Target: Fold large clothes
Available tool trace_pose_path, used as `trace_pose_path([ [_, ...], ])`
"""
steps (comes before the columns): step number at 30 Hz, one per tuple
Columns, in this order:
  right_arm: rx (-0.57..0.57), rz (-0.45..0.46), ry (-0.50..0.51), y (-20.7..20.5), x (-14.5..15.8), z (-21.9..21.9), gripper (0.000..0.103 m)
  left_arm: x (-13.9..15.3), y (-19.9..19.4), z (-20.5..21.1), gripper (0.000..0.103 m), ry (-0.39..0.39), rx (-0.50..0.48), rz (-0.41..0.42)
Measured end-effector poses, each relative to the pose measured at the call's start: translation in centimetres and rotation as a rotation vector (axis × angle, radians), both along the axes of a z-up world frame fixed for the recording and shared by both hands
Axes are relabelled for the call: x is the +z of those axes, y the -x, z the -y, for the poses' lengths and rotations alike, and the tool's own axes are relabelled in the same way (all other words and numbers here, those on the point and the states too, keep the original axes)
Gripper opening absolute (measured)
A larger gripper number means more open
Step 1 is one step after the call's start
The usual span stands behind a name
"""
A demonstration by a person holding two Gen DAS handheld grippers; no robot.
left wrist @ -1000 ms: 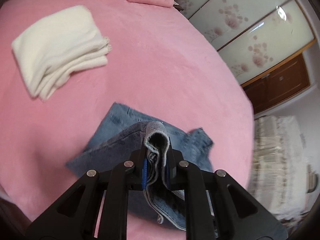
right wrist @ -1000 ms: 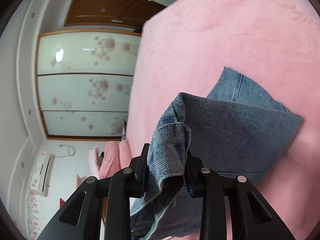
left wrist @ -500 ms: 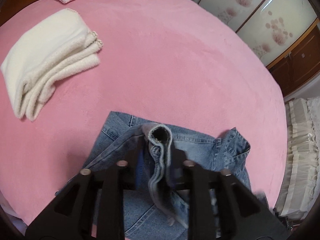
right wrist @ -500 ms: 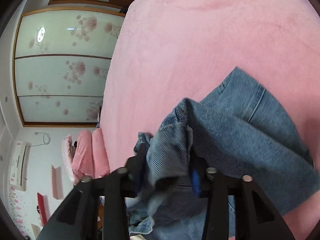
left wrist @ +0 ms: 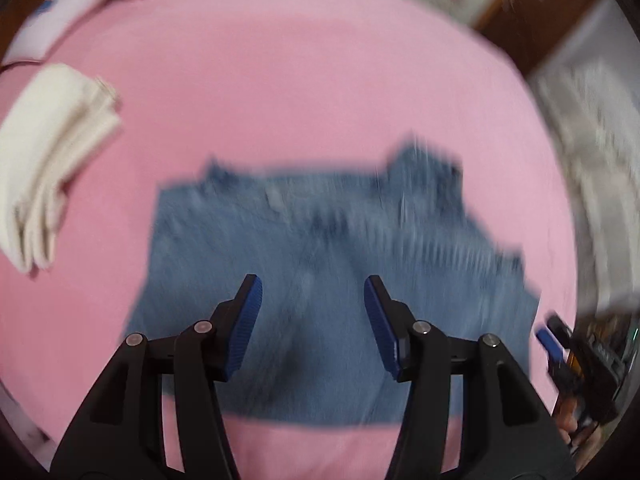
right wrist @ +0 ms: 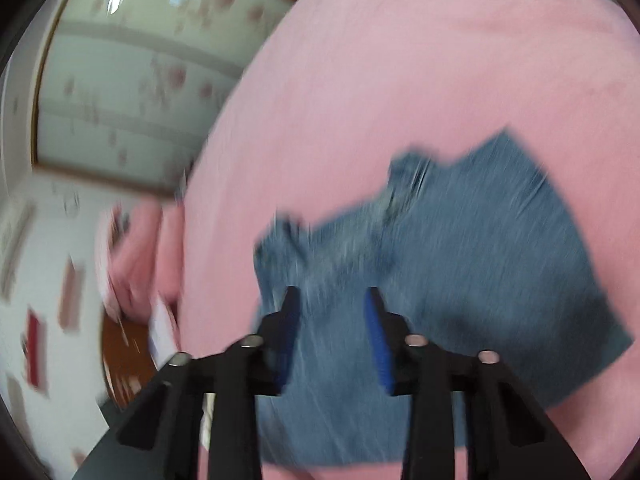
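The blue denim garment [left wrist: 328, 264] lies folded and flat on the pink bed [left wrist: 304, 80]. It also shows in the right wrist view [right wrist: 460, 264]. My left gripper [left wrist: 312, 284] is open and empty, above the near part of the denim. My right gripper [right wrist: 332, 294] is open and empty, above the denim's left part. Both views are motion-blurred. The other gripper [left wrist: 560, 344] shows at the right edge of the left wrist view.
A folded white garment [left wrist: 44, 160] lies on the bed at the left. Pink pillows [right wrist: 136, 264] and a white pillow [left wrist: 60, 16] sit at the bed's head. A wardrobe with flowered doors [right wrist: 132, 80] stands beyond the bed's edge.
Both grippers have let go of the denim and opened. The denim has dropped flat onto the bed. Both grippers have pulled back and up from it.
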State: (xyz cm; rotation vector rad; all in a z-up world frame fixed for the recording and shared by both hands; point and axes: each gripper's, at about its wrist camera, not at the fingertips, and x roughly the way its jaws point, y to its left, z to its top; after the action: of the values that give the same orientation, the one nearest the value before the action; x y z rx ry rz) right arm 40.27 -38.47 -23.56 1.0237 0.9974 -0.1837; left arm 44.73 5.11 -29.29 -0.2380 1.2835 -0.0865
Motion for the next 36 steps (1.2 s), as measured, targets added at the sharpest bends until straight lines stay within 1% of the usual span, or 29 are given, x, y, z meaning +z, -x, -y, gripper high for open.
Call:
trace_pose_path([
  [1, 0.096, -0.064, 0.026, -0.5, -0.6, -2.4, 0.024, -1.5, 0.5, 1.0, 0.032, -0.018, -0.041, -0.081],
  [2, 0.192, -0.135, 0.048, -0.9, -1.4, -4.7, 0.021, -2.5, 0.9, 1.6, 0.015, -0.033, -0.057, -0.128],
  [3, 0.259, -0.197, 0.068, -1.1, -2.4, -6.3, 0.015, -4.0, 1.5, 2.4, 0.013, -0.042, -0.075, -0.188],
  [5, 0.427, -0.384, 0.107, -1.4, -5.3, -11.0, 0.007, -6.3, 2.6, 3.7, 0.008, -0.027, -0.126, -0.267],
  [6, 0.482, -0.415, 0.093, -1.2, -6.6, -13.2, 0.004, -7.4, 3.3, 4.6, 0.006, -0.030, -0.162, -0.307],
  [8, 0.556, -0.421, 0.044, -0.9, -8.2, -16.6, 0.002, -8.9, 4.1, 5.7, 0.006, -0.066, -0.205, -0.353],
  [10, 0.589, -0.456, 0.056, -1.2, -9.1, -18.6, 0.002, -9.7, 4.5, 6.1, 0.004, -0.095, -0.202, -0.374],
  [11, 0.595, -0.457, 0.066, -1.5, -9.3, -19.3, 0.002, -10.2, 4.6, 6.0, 0.003, -0.090, -0.194, -0.387],
  [12, 0.600, -0.444, 0.062, -1.8, -9.5, -19.7, 0.001, -10.8, 4.3, 5.3, 0.003, -0.047, -0.148, -0.413],
  [13, 0.596, -0.432, 0.065, -1.9, -9.7, -19.9, 0.001, -11.2, 4.1, 5.0, 0.003, -0.027, -0.139, -0.430],
  [15, 0.585, -0.422, 0.062, -2.5, -10.5, -19.4, 0.001, -11.9, 3.9, 4.9, 0.002, -0.038, -0.156, -0.450],
  [17, 0.582, -0.428, 0.072, -3.1, -11.0, -18.6, 0.001, -12.3, 4.0, 5.1, 0.001, -0.050, -0.195, -0.430],
  [19, 0.578, -0.410, 0.069, -3.4, -11.3, -17.3, 0.001, -12.4, 4.4, 4.9, 0.001, -0.034, -0.211, -0.410],
  [20, 0.560, -0.404, 0.052, -3.3, -11.5, -16.1, 0.001, -12.4, 4.7, 4.6, 0.001, -0.009, -0.207, -0.399],
  [21, 0.545, -0.398, 0.035, -5.0, -13.8, -14.8, 0.000, -12.3, 5.0, 3.7, 0.001, 0.033, -0.187, -0.387],
  [22, 0.533, -0.402, 0.056, -4.6, -13.7, -13.3, 0.000, -12.3, 5.3, 3.0, 0.001, 0.066, -0.174, -0.382],
  [23, 0.527, -0.423, 0.118, -4.5, -13.9, -11.9, 0.000, -12.3, 5.5, 2.5, 0.001, 0.091, -0.160, -0.383],
  [24, 0.525, -0.412, 0.143, -4.2, -13.8, -10.6, 0.000, -12.3, 5.7, 1.8, 0.001, 0.113, -0.144, -0.390],
  [25, 0.503, -0.382, 0.116, -3.5, -13.6, -8.4, 0.000, -12.3, 5.8, 1.4, 0.001, 0.088, -0.137, -0.391],
  [26, 0.465, -0.393, 0.127, -2.9, -13.7, -6.6, 0.000, -12.0, 5.9, 0.7, 0.001, 0.011, -0.127, -0.384],
  [27, 0.416, -0.376, 0.079, -2.1, -13.7, -4.1, 0.000, -11.8, 5.8, 0.1, 0.001, -0.060, -0.121, -0.369],
  [28, 0.361, -0.394, 0.071, -1.2, -13.6, -1.6, 0.000, -11.7, 5.7, -0.9, 0.001, -0.125, -0.111, -0.348],
  [29, 0.315, -0.431, 0.121, -0.4, -13.3, 0.3, 0.000, -11.7, 5.8, -1.8, 0.001, -0.175, -0.096, -0.339],
  [30, 0.278, -0.454, 0.166, 0.3, -13.0, 2.4, 0.000, -12.1, 5.7, -3.5, 0.001, -0.271, -0.064, -0.339],
  [31, 0.234, -0.461, 0.154, 1.4, -12.9, 5.0, 0.000, -12.4, 5.7, -4.5, 0.001, -0.297, -0.046, -0.346],
  [32, 0.192, -0.500, 0.188, 2.2, -12.7, 6.7, 0.000, -12.6, 5.7, -6.1, 0.001, -0.310, -0.011, -0.356],
  [33, 0.141, -0.511, 0.200, 3.3, -12.4, 9.0, 0.000, -12.8, 5.7, -8.0, 0.001, -0.281, 0.039, -0.377],
  [35, 0.027, -0.503, 0.129, 5.3, -11.9, 12.7, 0.000, -12.7, 6.0, -10.6, 0.001, -0.200, 0.108, -0.397],
  [36, -0.006, -0.501, 0.105, 5.8, -11.7, 13.9, 0.000, -12.5, 6.1, -11.5, 0.001, -0.219, 0.125, -0.396],
])
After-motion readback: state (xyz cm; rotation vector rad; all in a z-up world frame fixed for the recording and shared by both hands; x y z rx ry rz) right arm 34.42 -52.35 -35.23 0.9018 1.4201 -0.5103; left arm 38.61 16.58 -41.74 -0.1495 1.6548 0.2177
